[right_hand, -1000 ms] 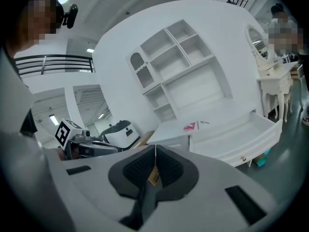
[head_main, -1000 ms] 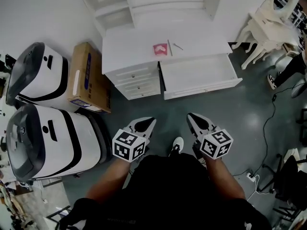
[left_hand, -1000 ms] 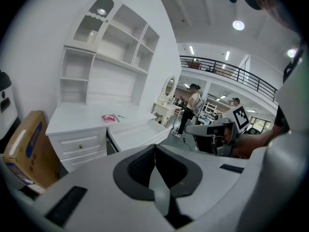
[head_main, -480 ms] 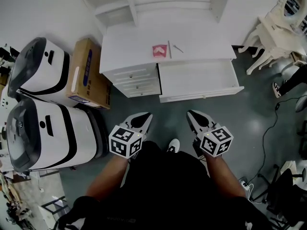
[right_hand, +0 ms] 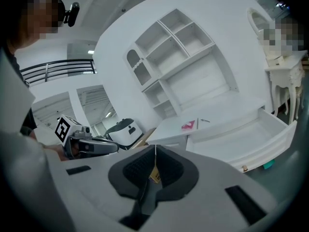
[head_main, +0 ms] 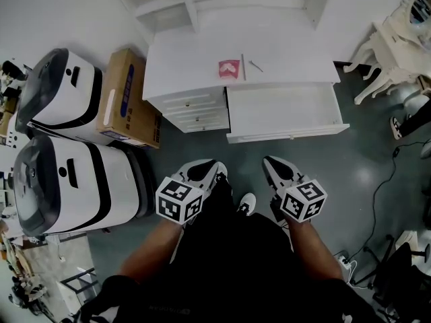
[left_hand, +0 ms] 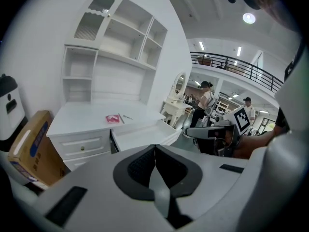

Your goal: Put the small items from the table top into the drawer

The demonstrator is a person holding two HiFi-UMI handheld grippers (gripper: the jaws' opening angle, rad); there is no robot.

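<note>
Far to the left stand two big white and black machines, one behind the other; a brown cardboard box sits just beside the left side of the white table. White shelves rise behind the table. The table has small shut drawers on its left part and one wide drawer on its right part; the wide drawer is pulled open.

On the table top, just behind the open drawer, lies a small pink packet; a thin stick lies right beside it; a little thin metal bit lies near the stick; all three lie on the table top, well apart from both claws.

Nearer to me the person stands on the grey floor, back from the table, with both arms held low in front. The left claw points toward the table; its own view shows its two dark jaws pressed together with nothing between them. A white shoe pokes out between the two claws. The right claw points at the table too; its jaws are closed tight and hold nothing; in its view the pink packet and the open drawer sit past the jaw tips.

At the far right stand white chairs; a black cable runs over the floor below them.
</note>
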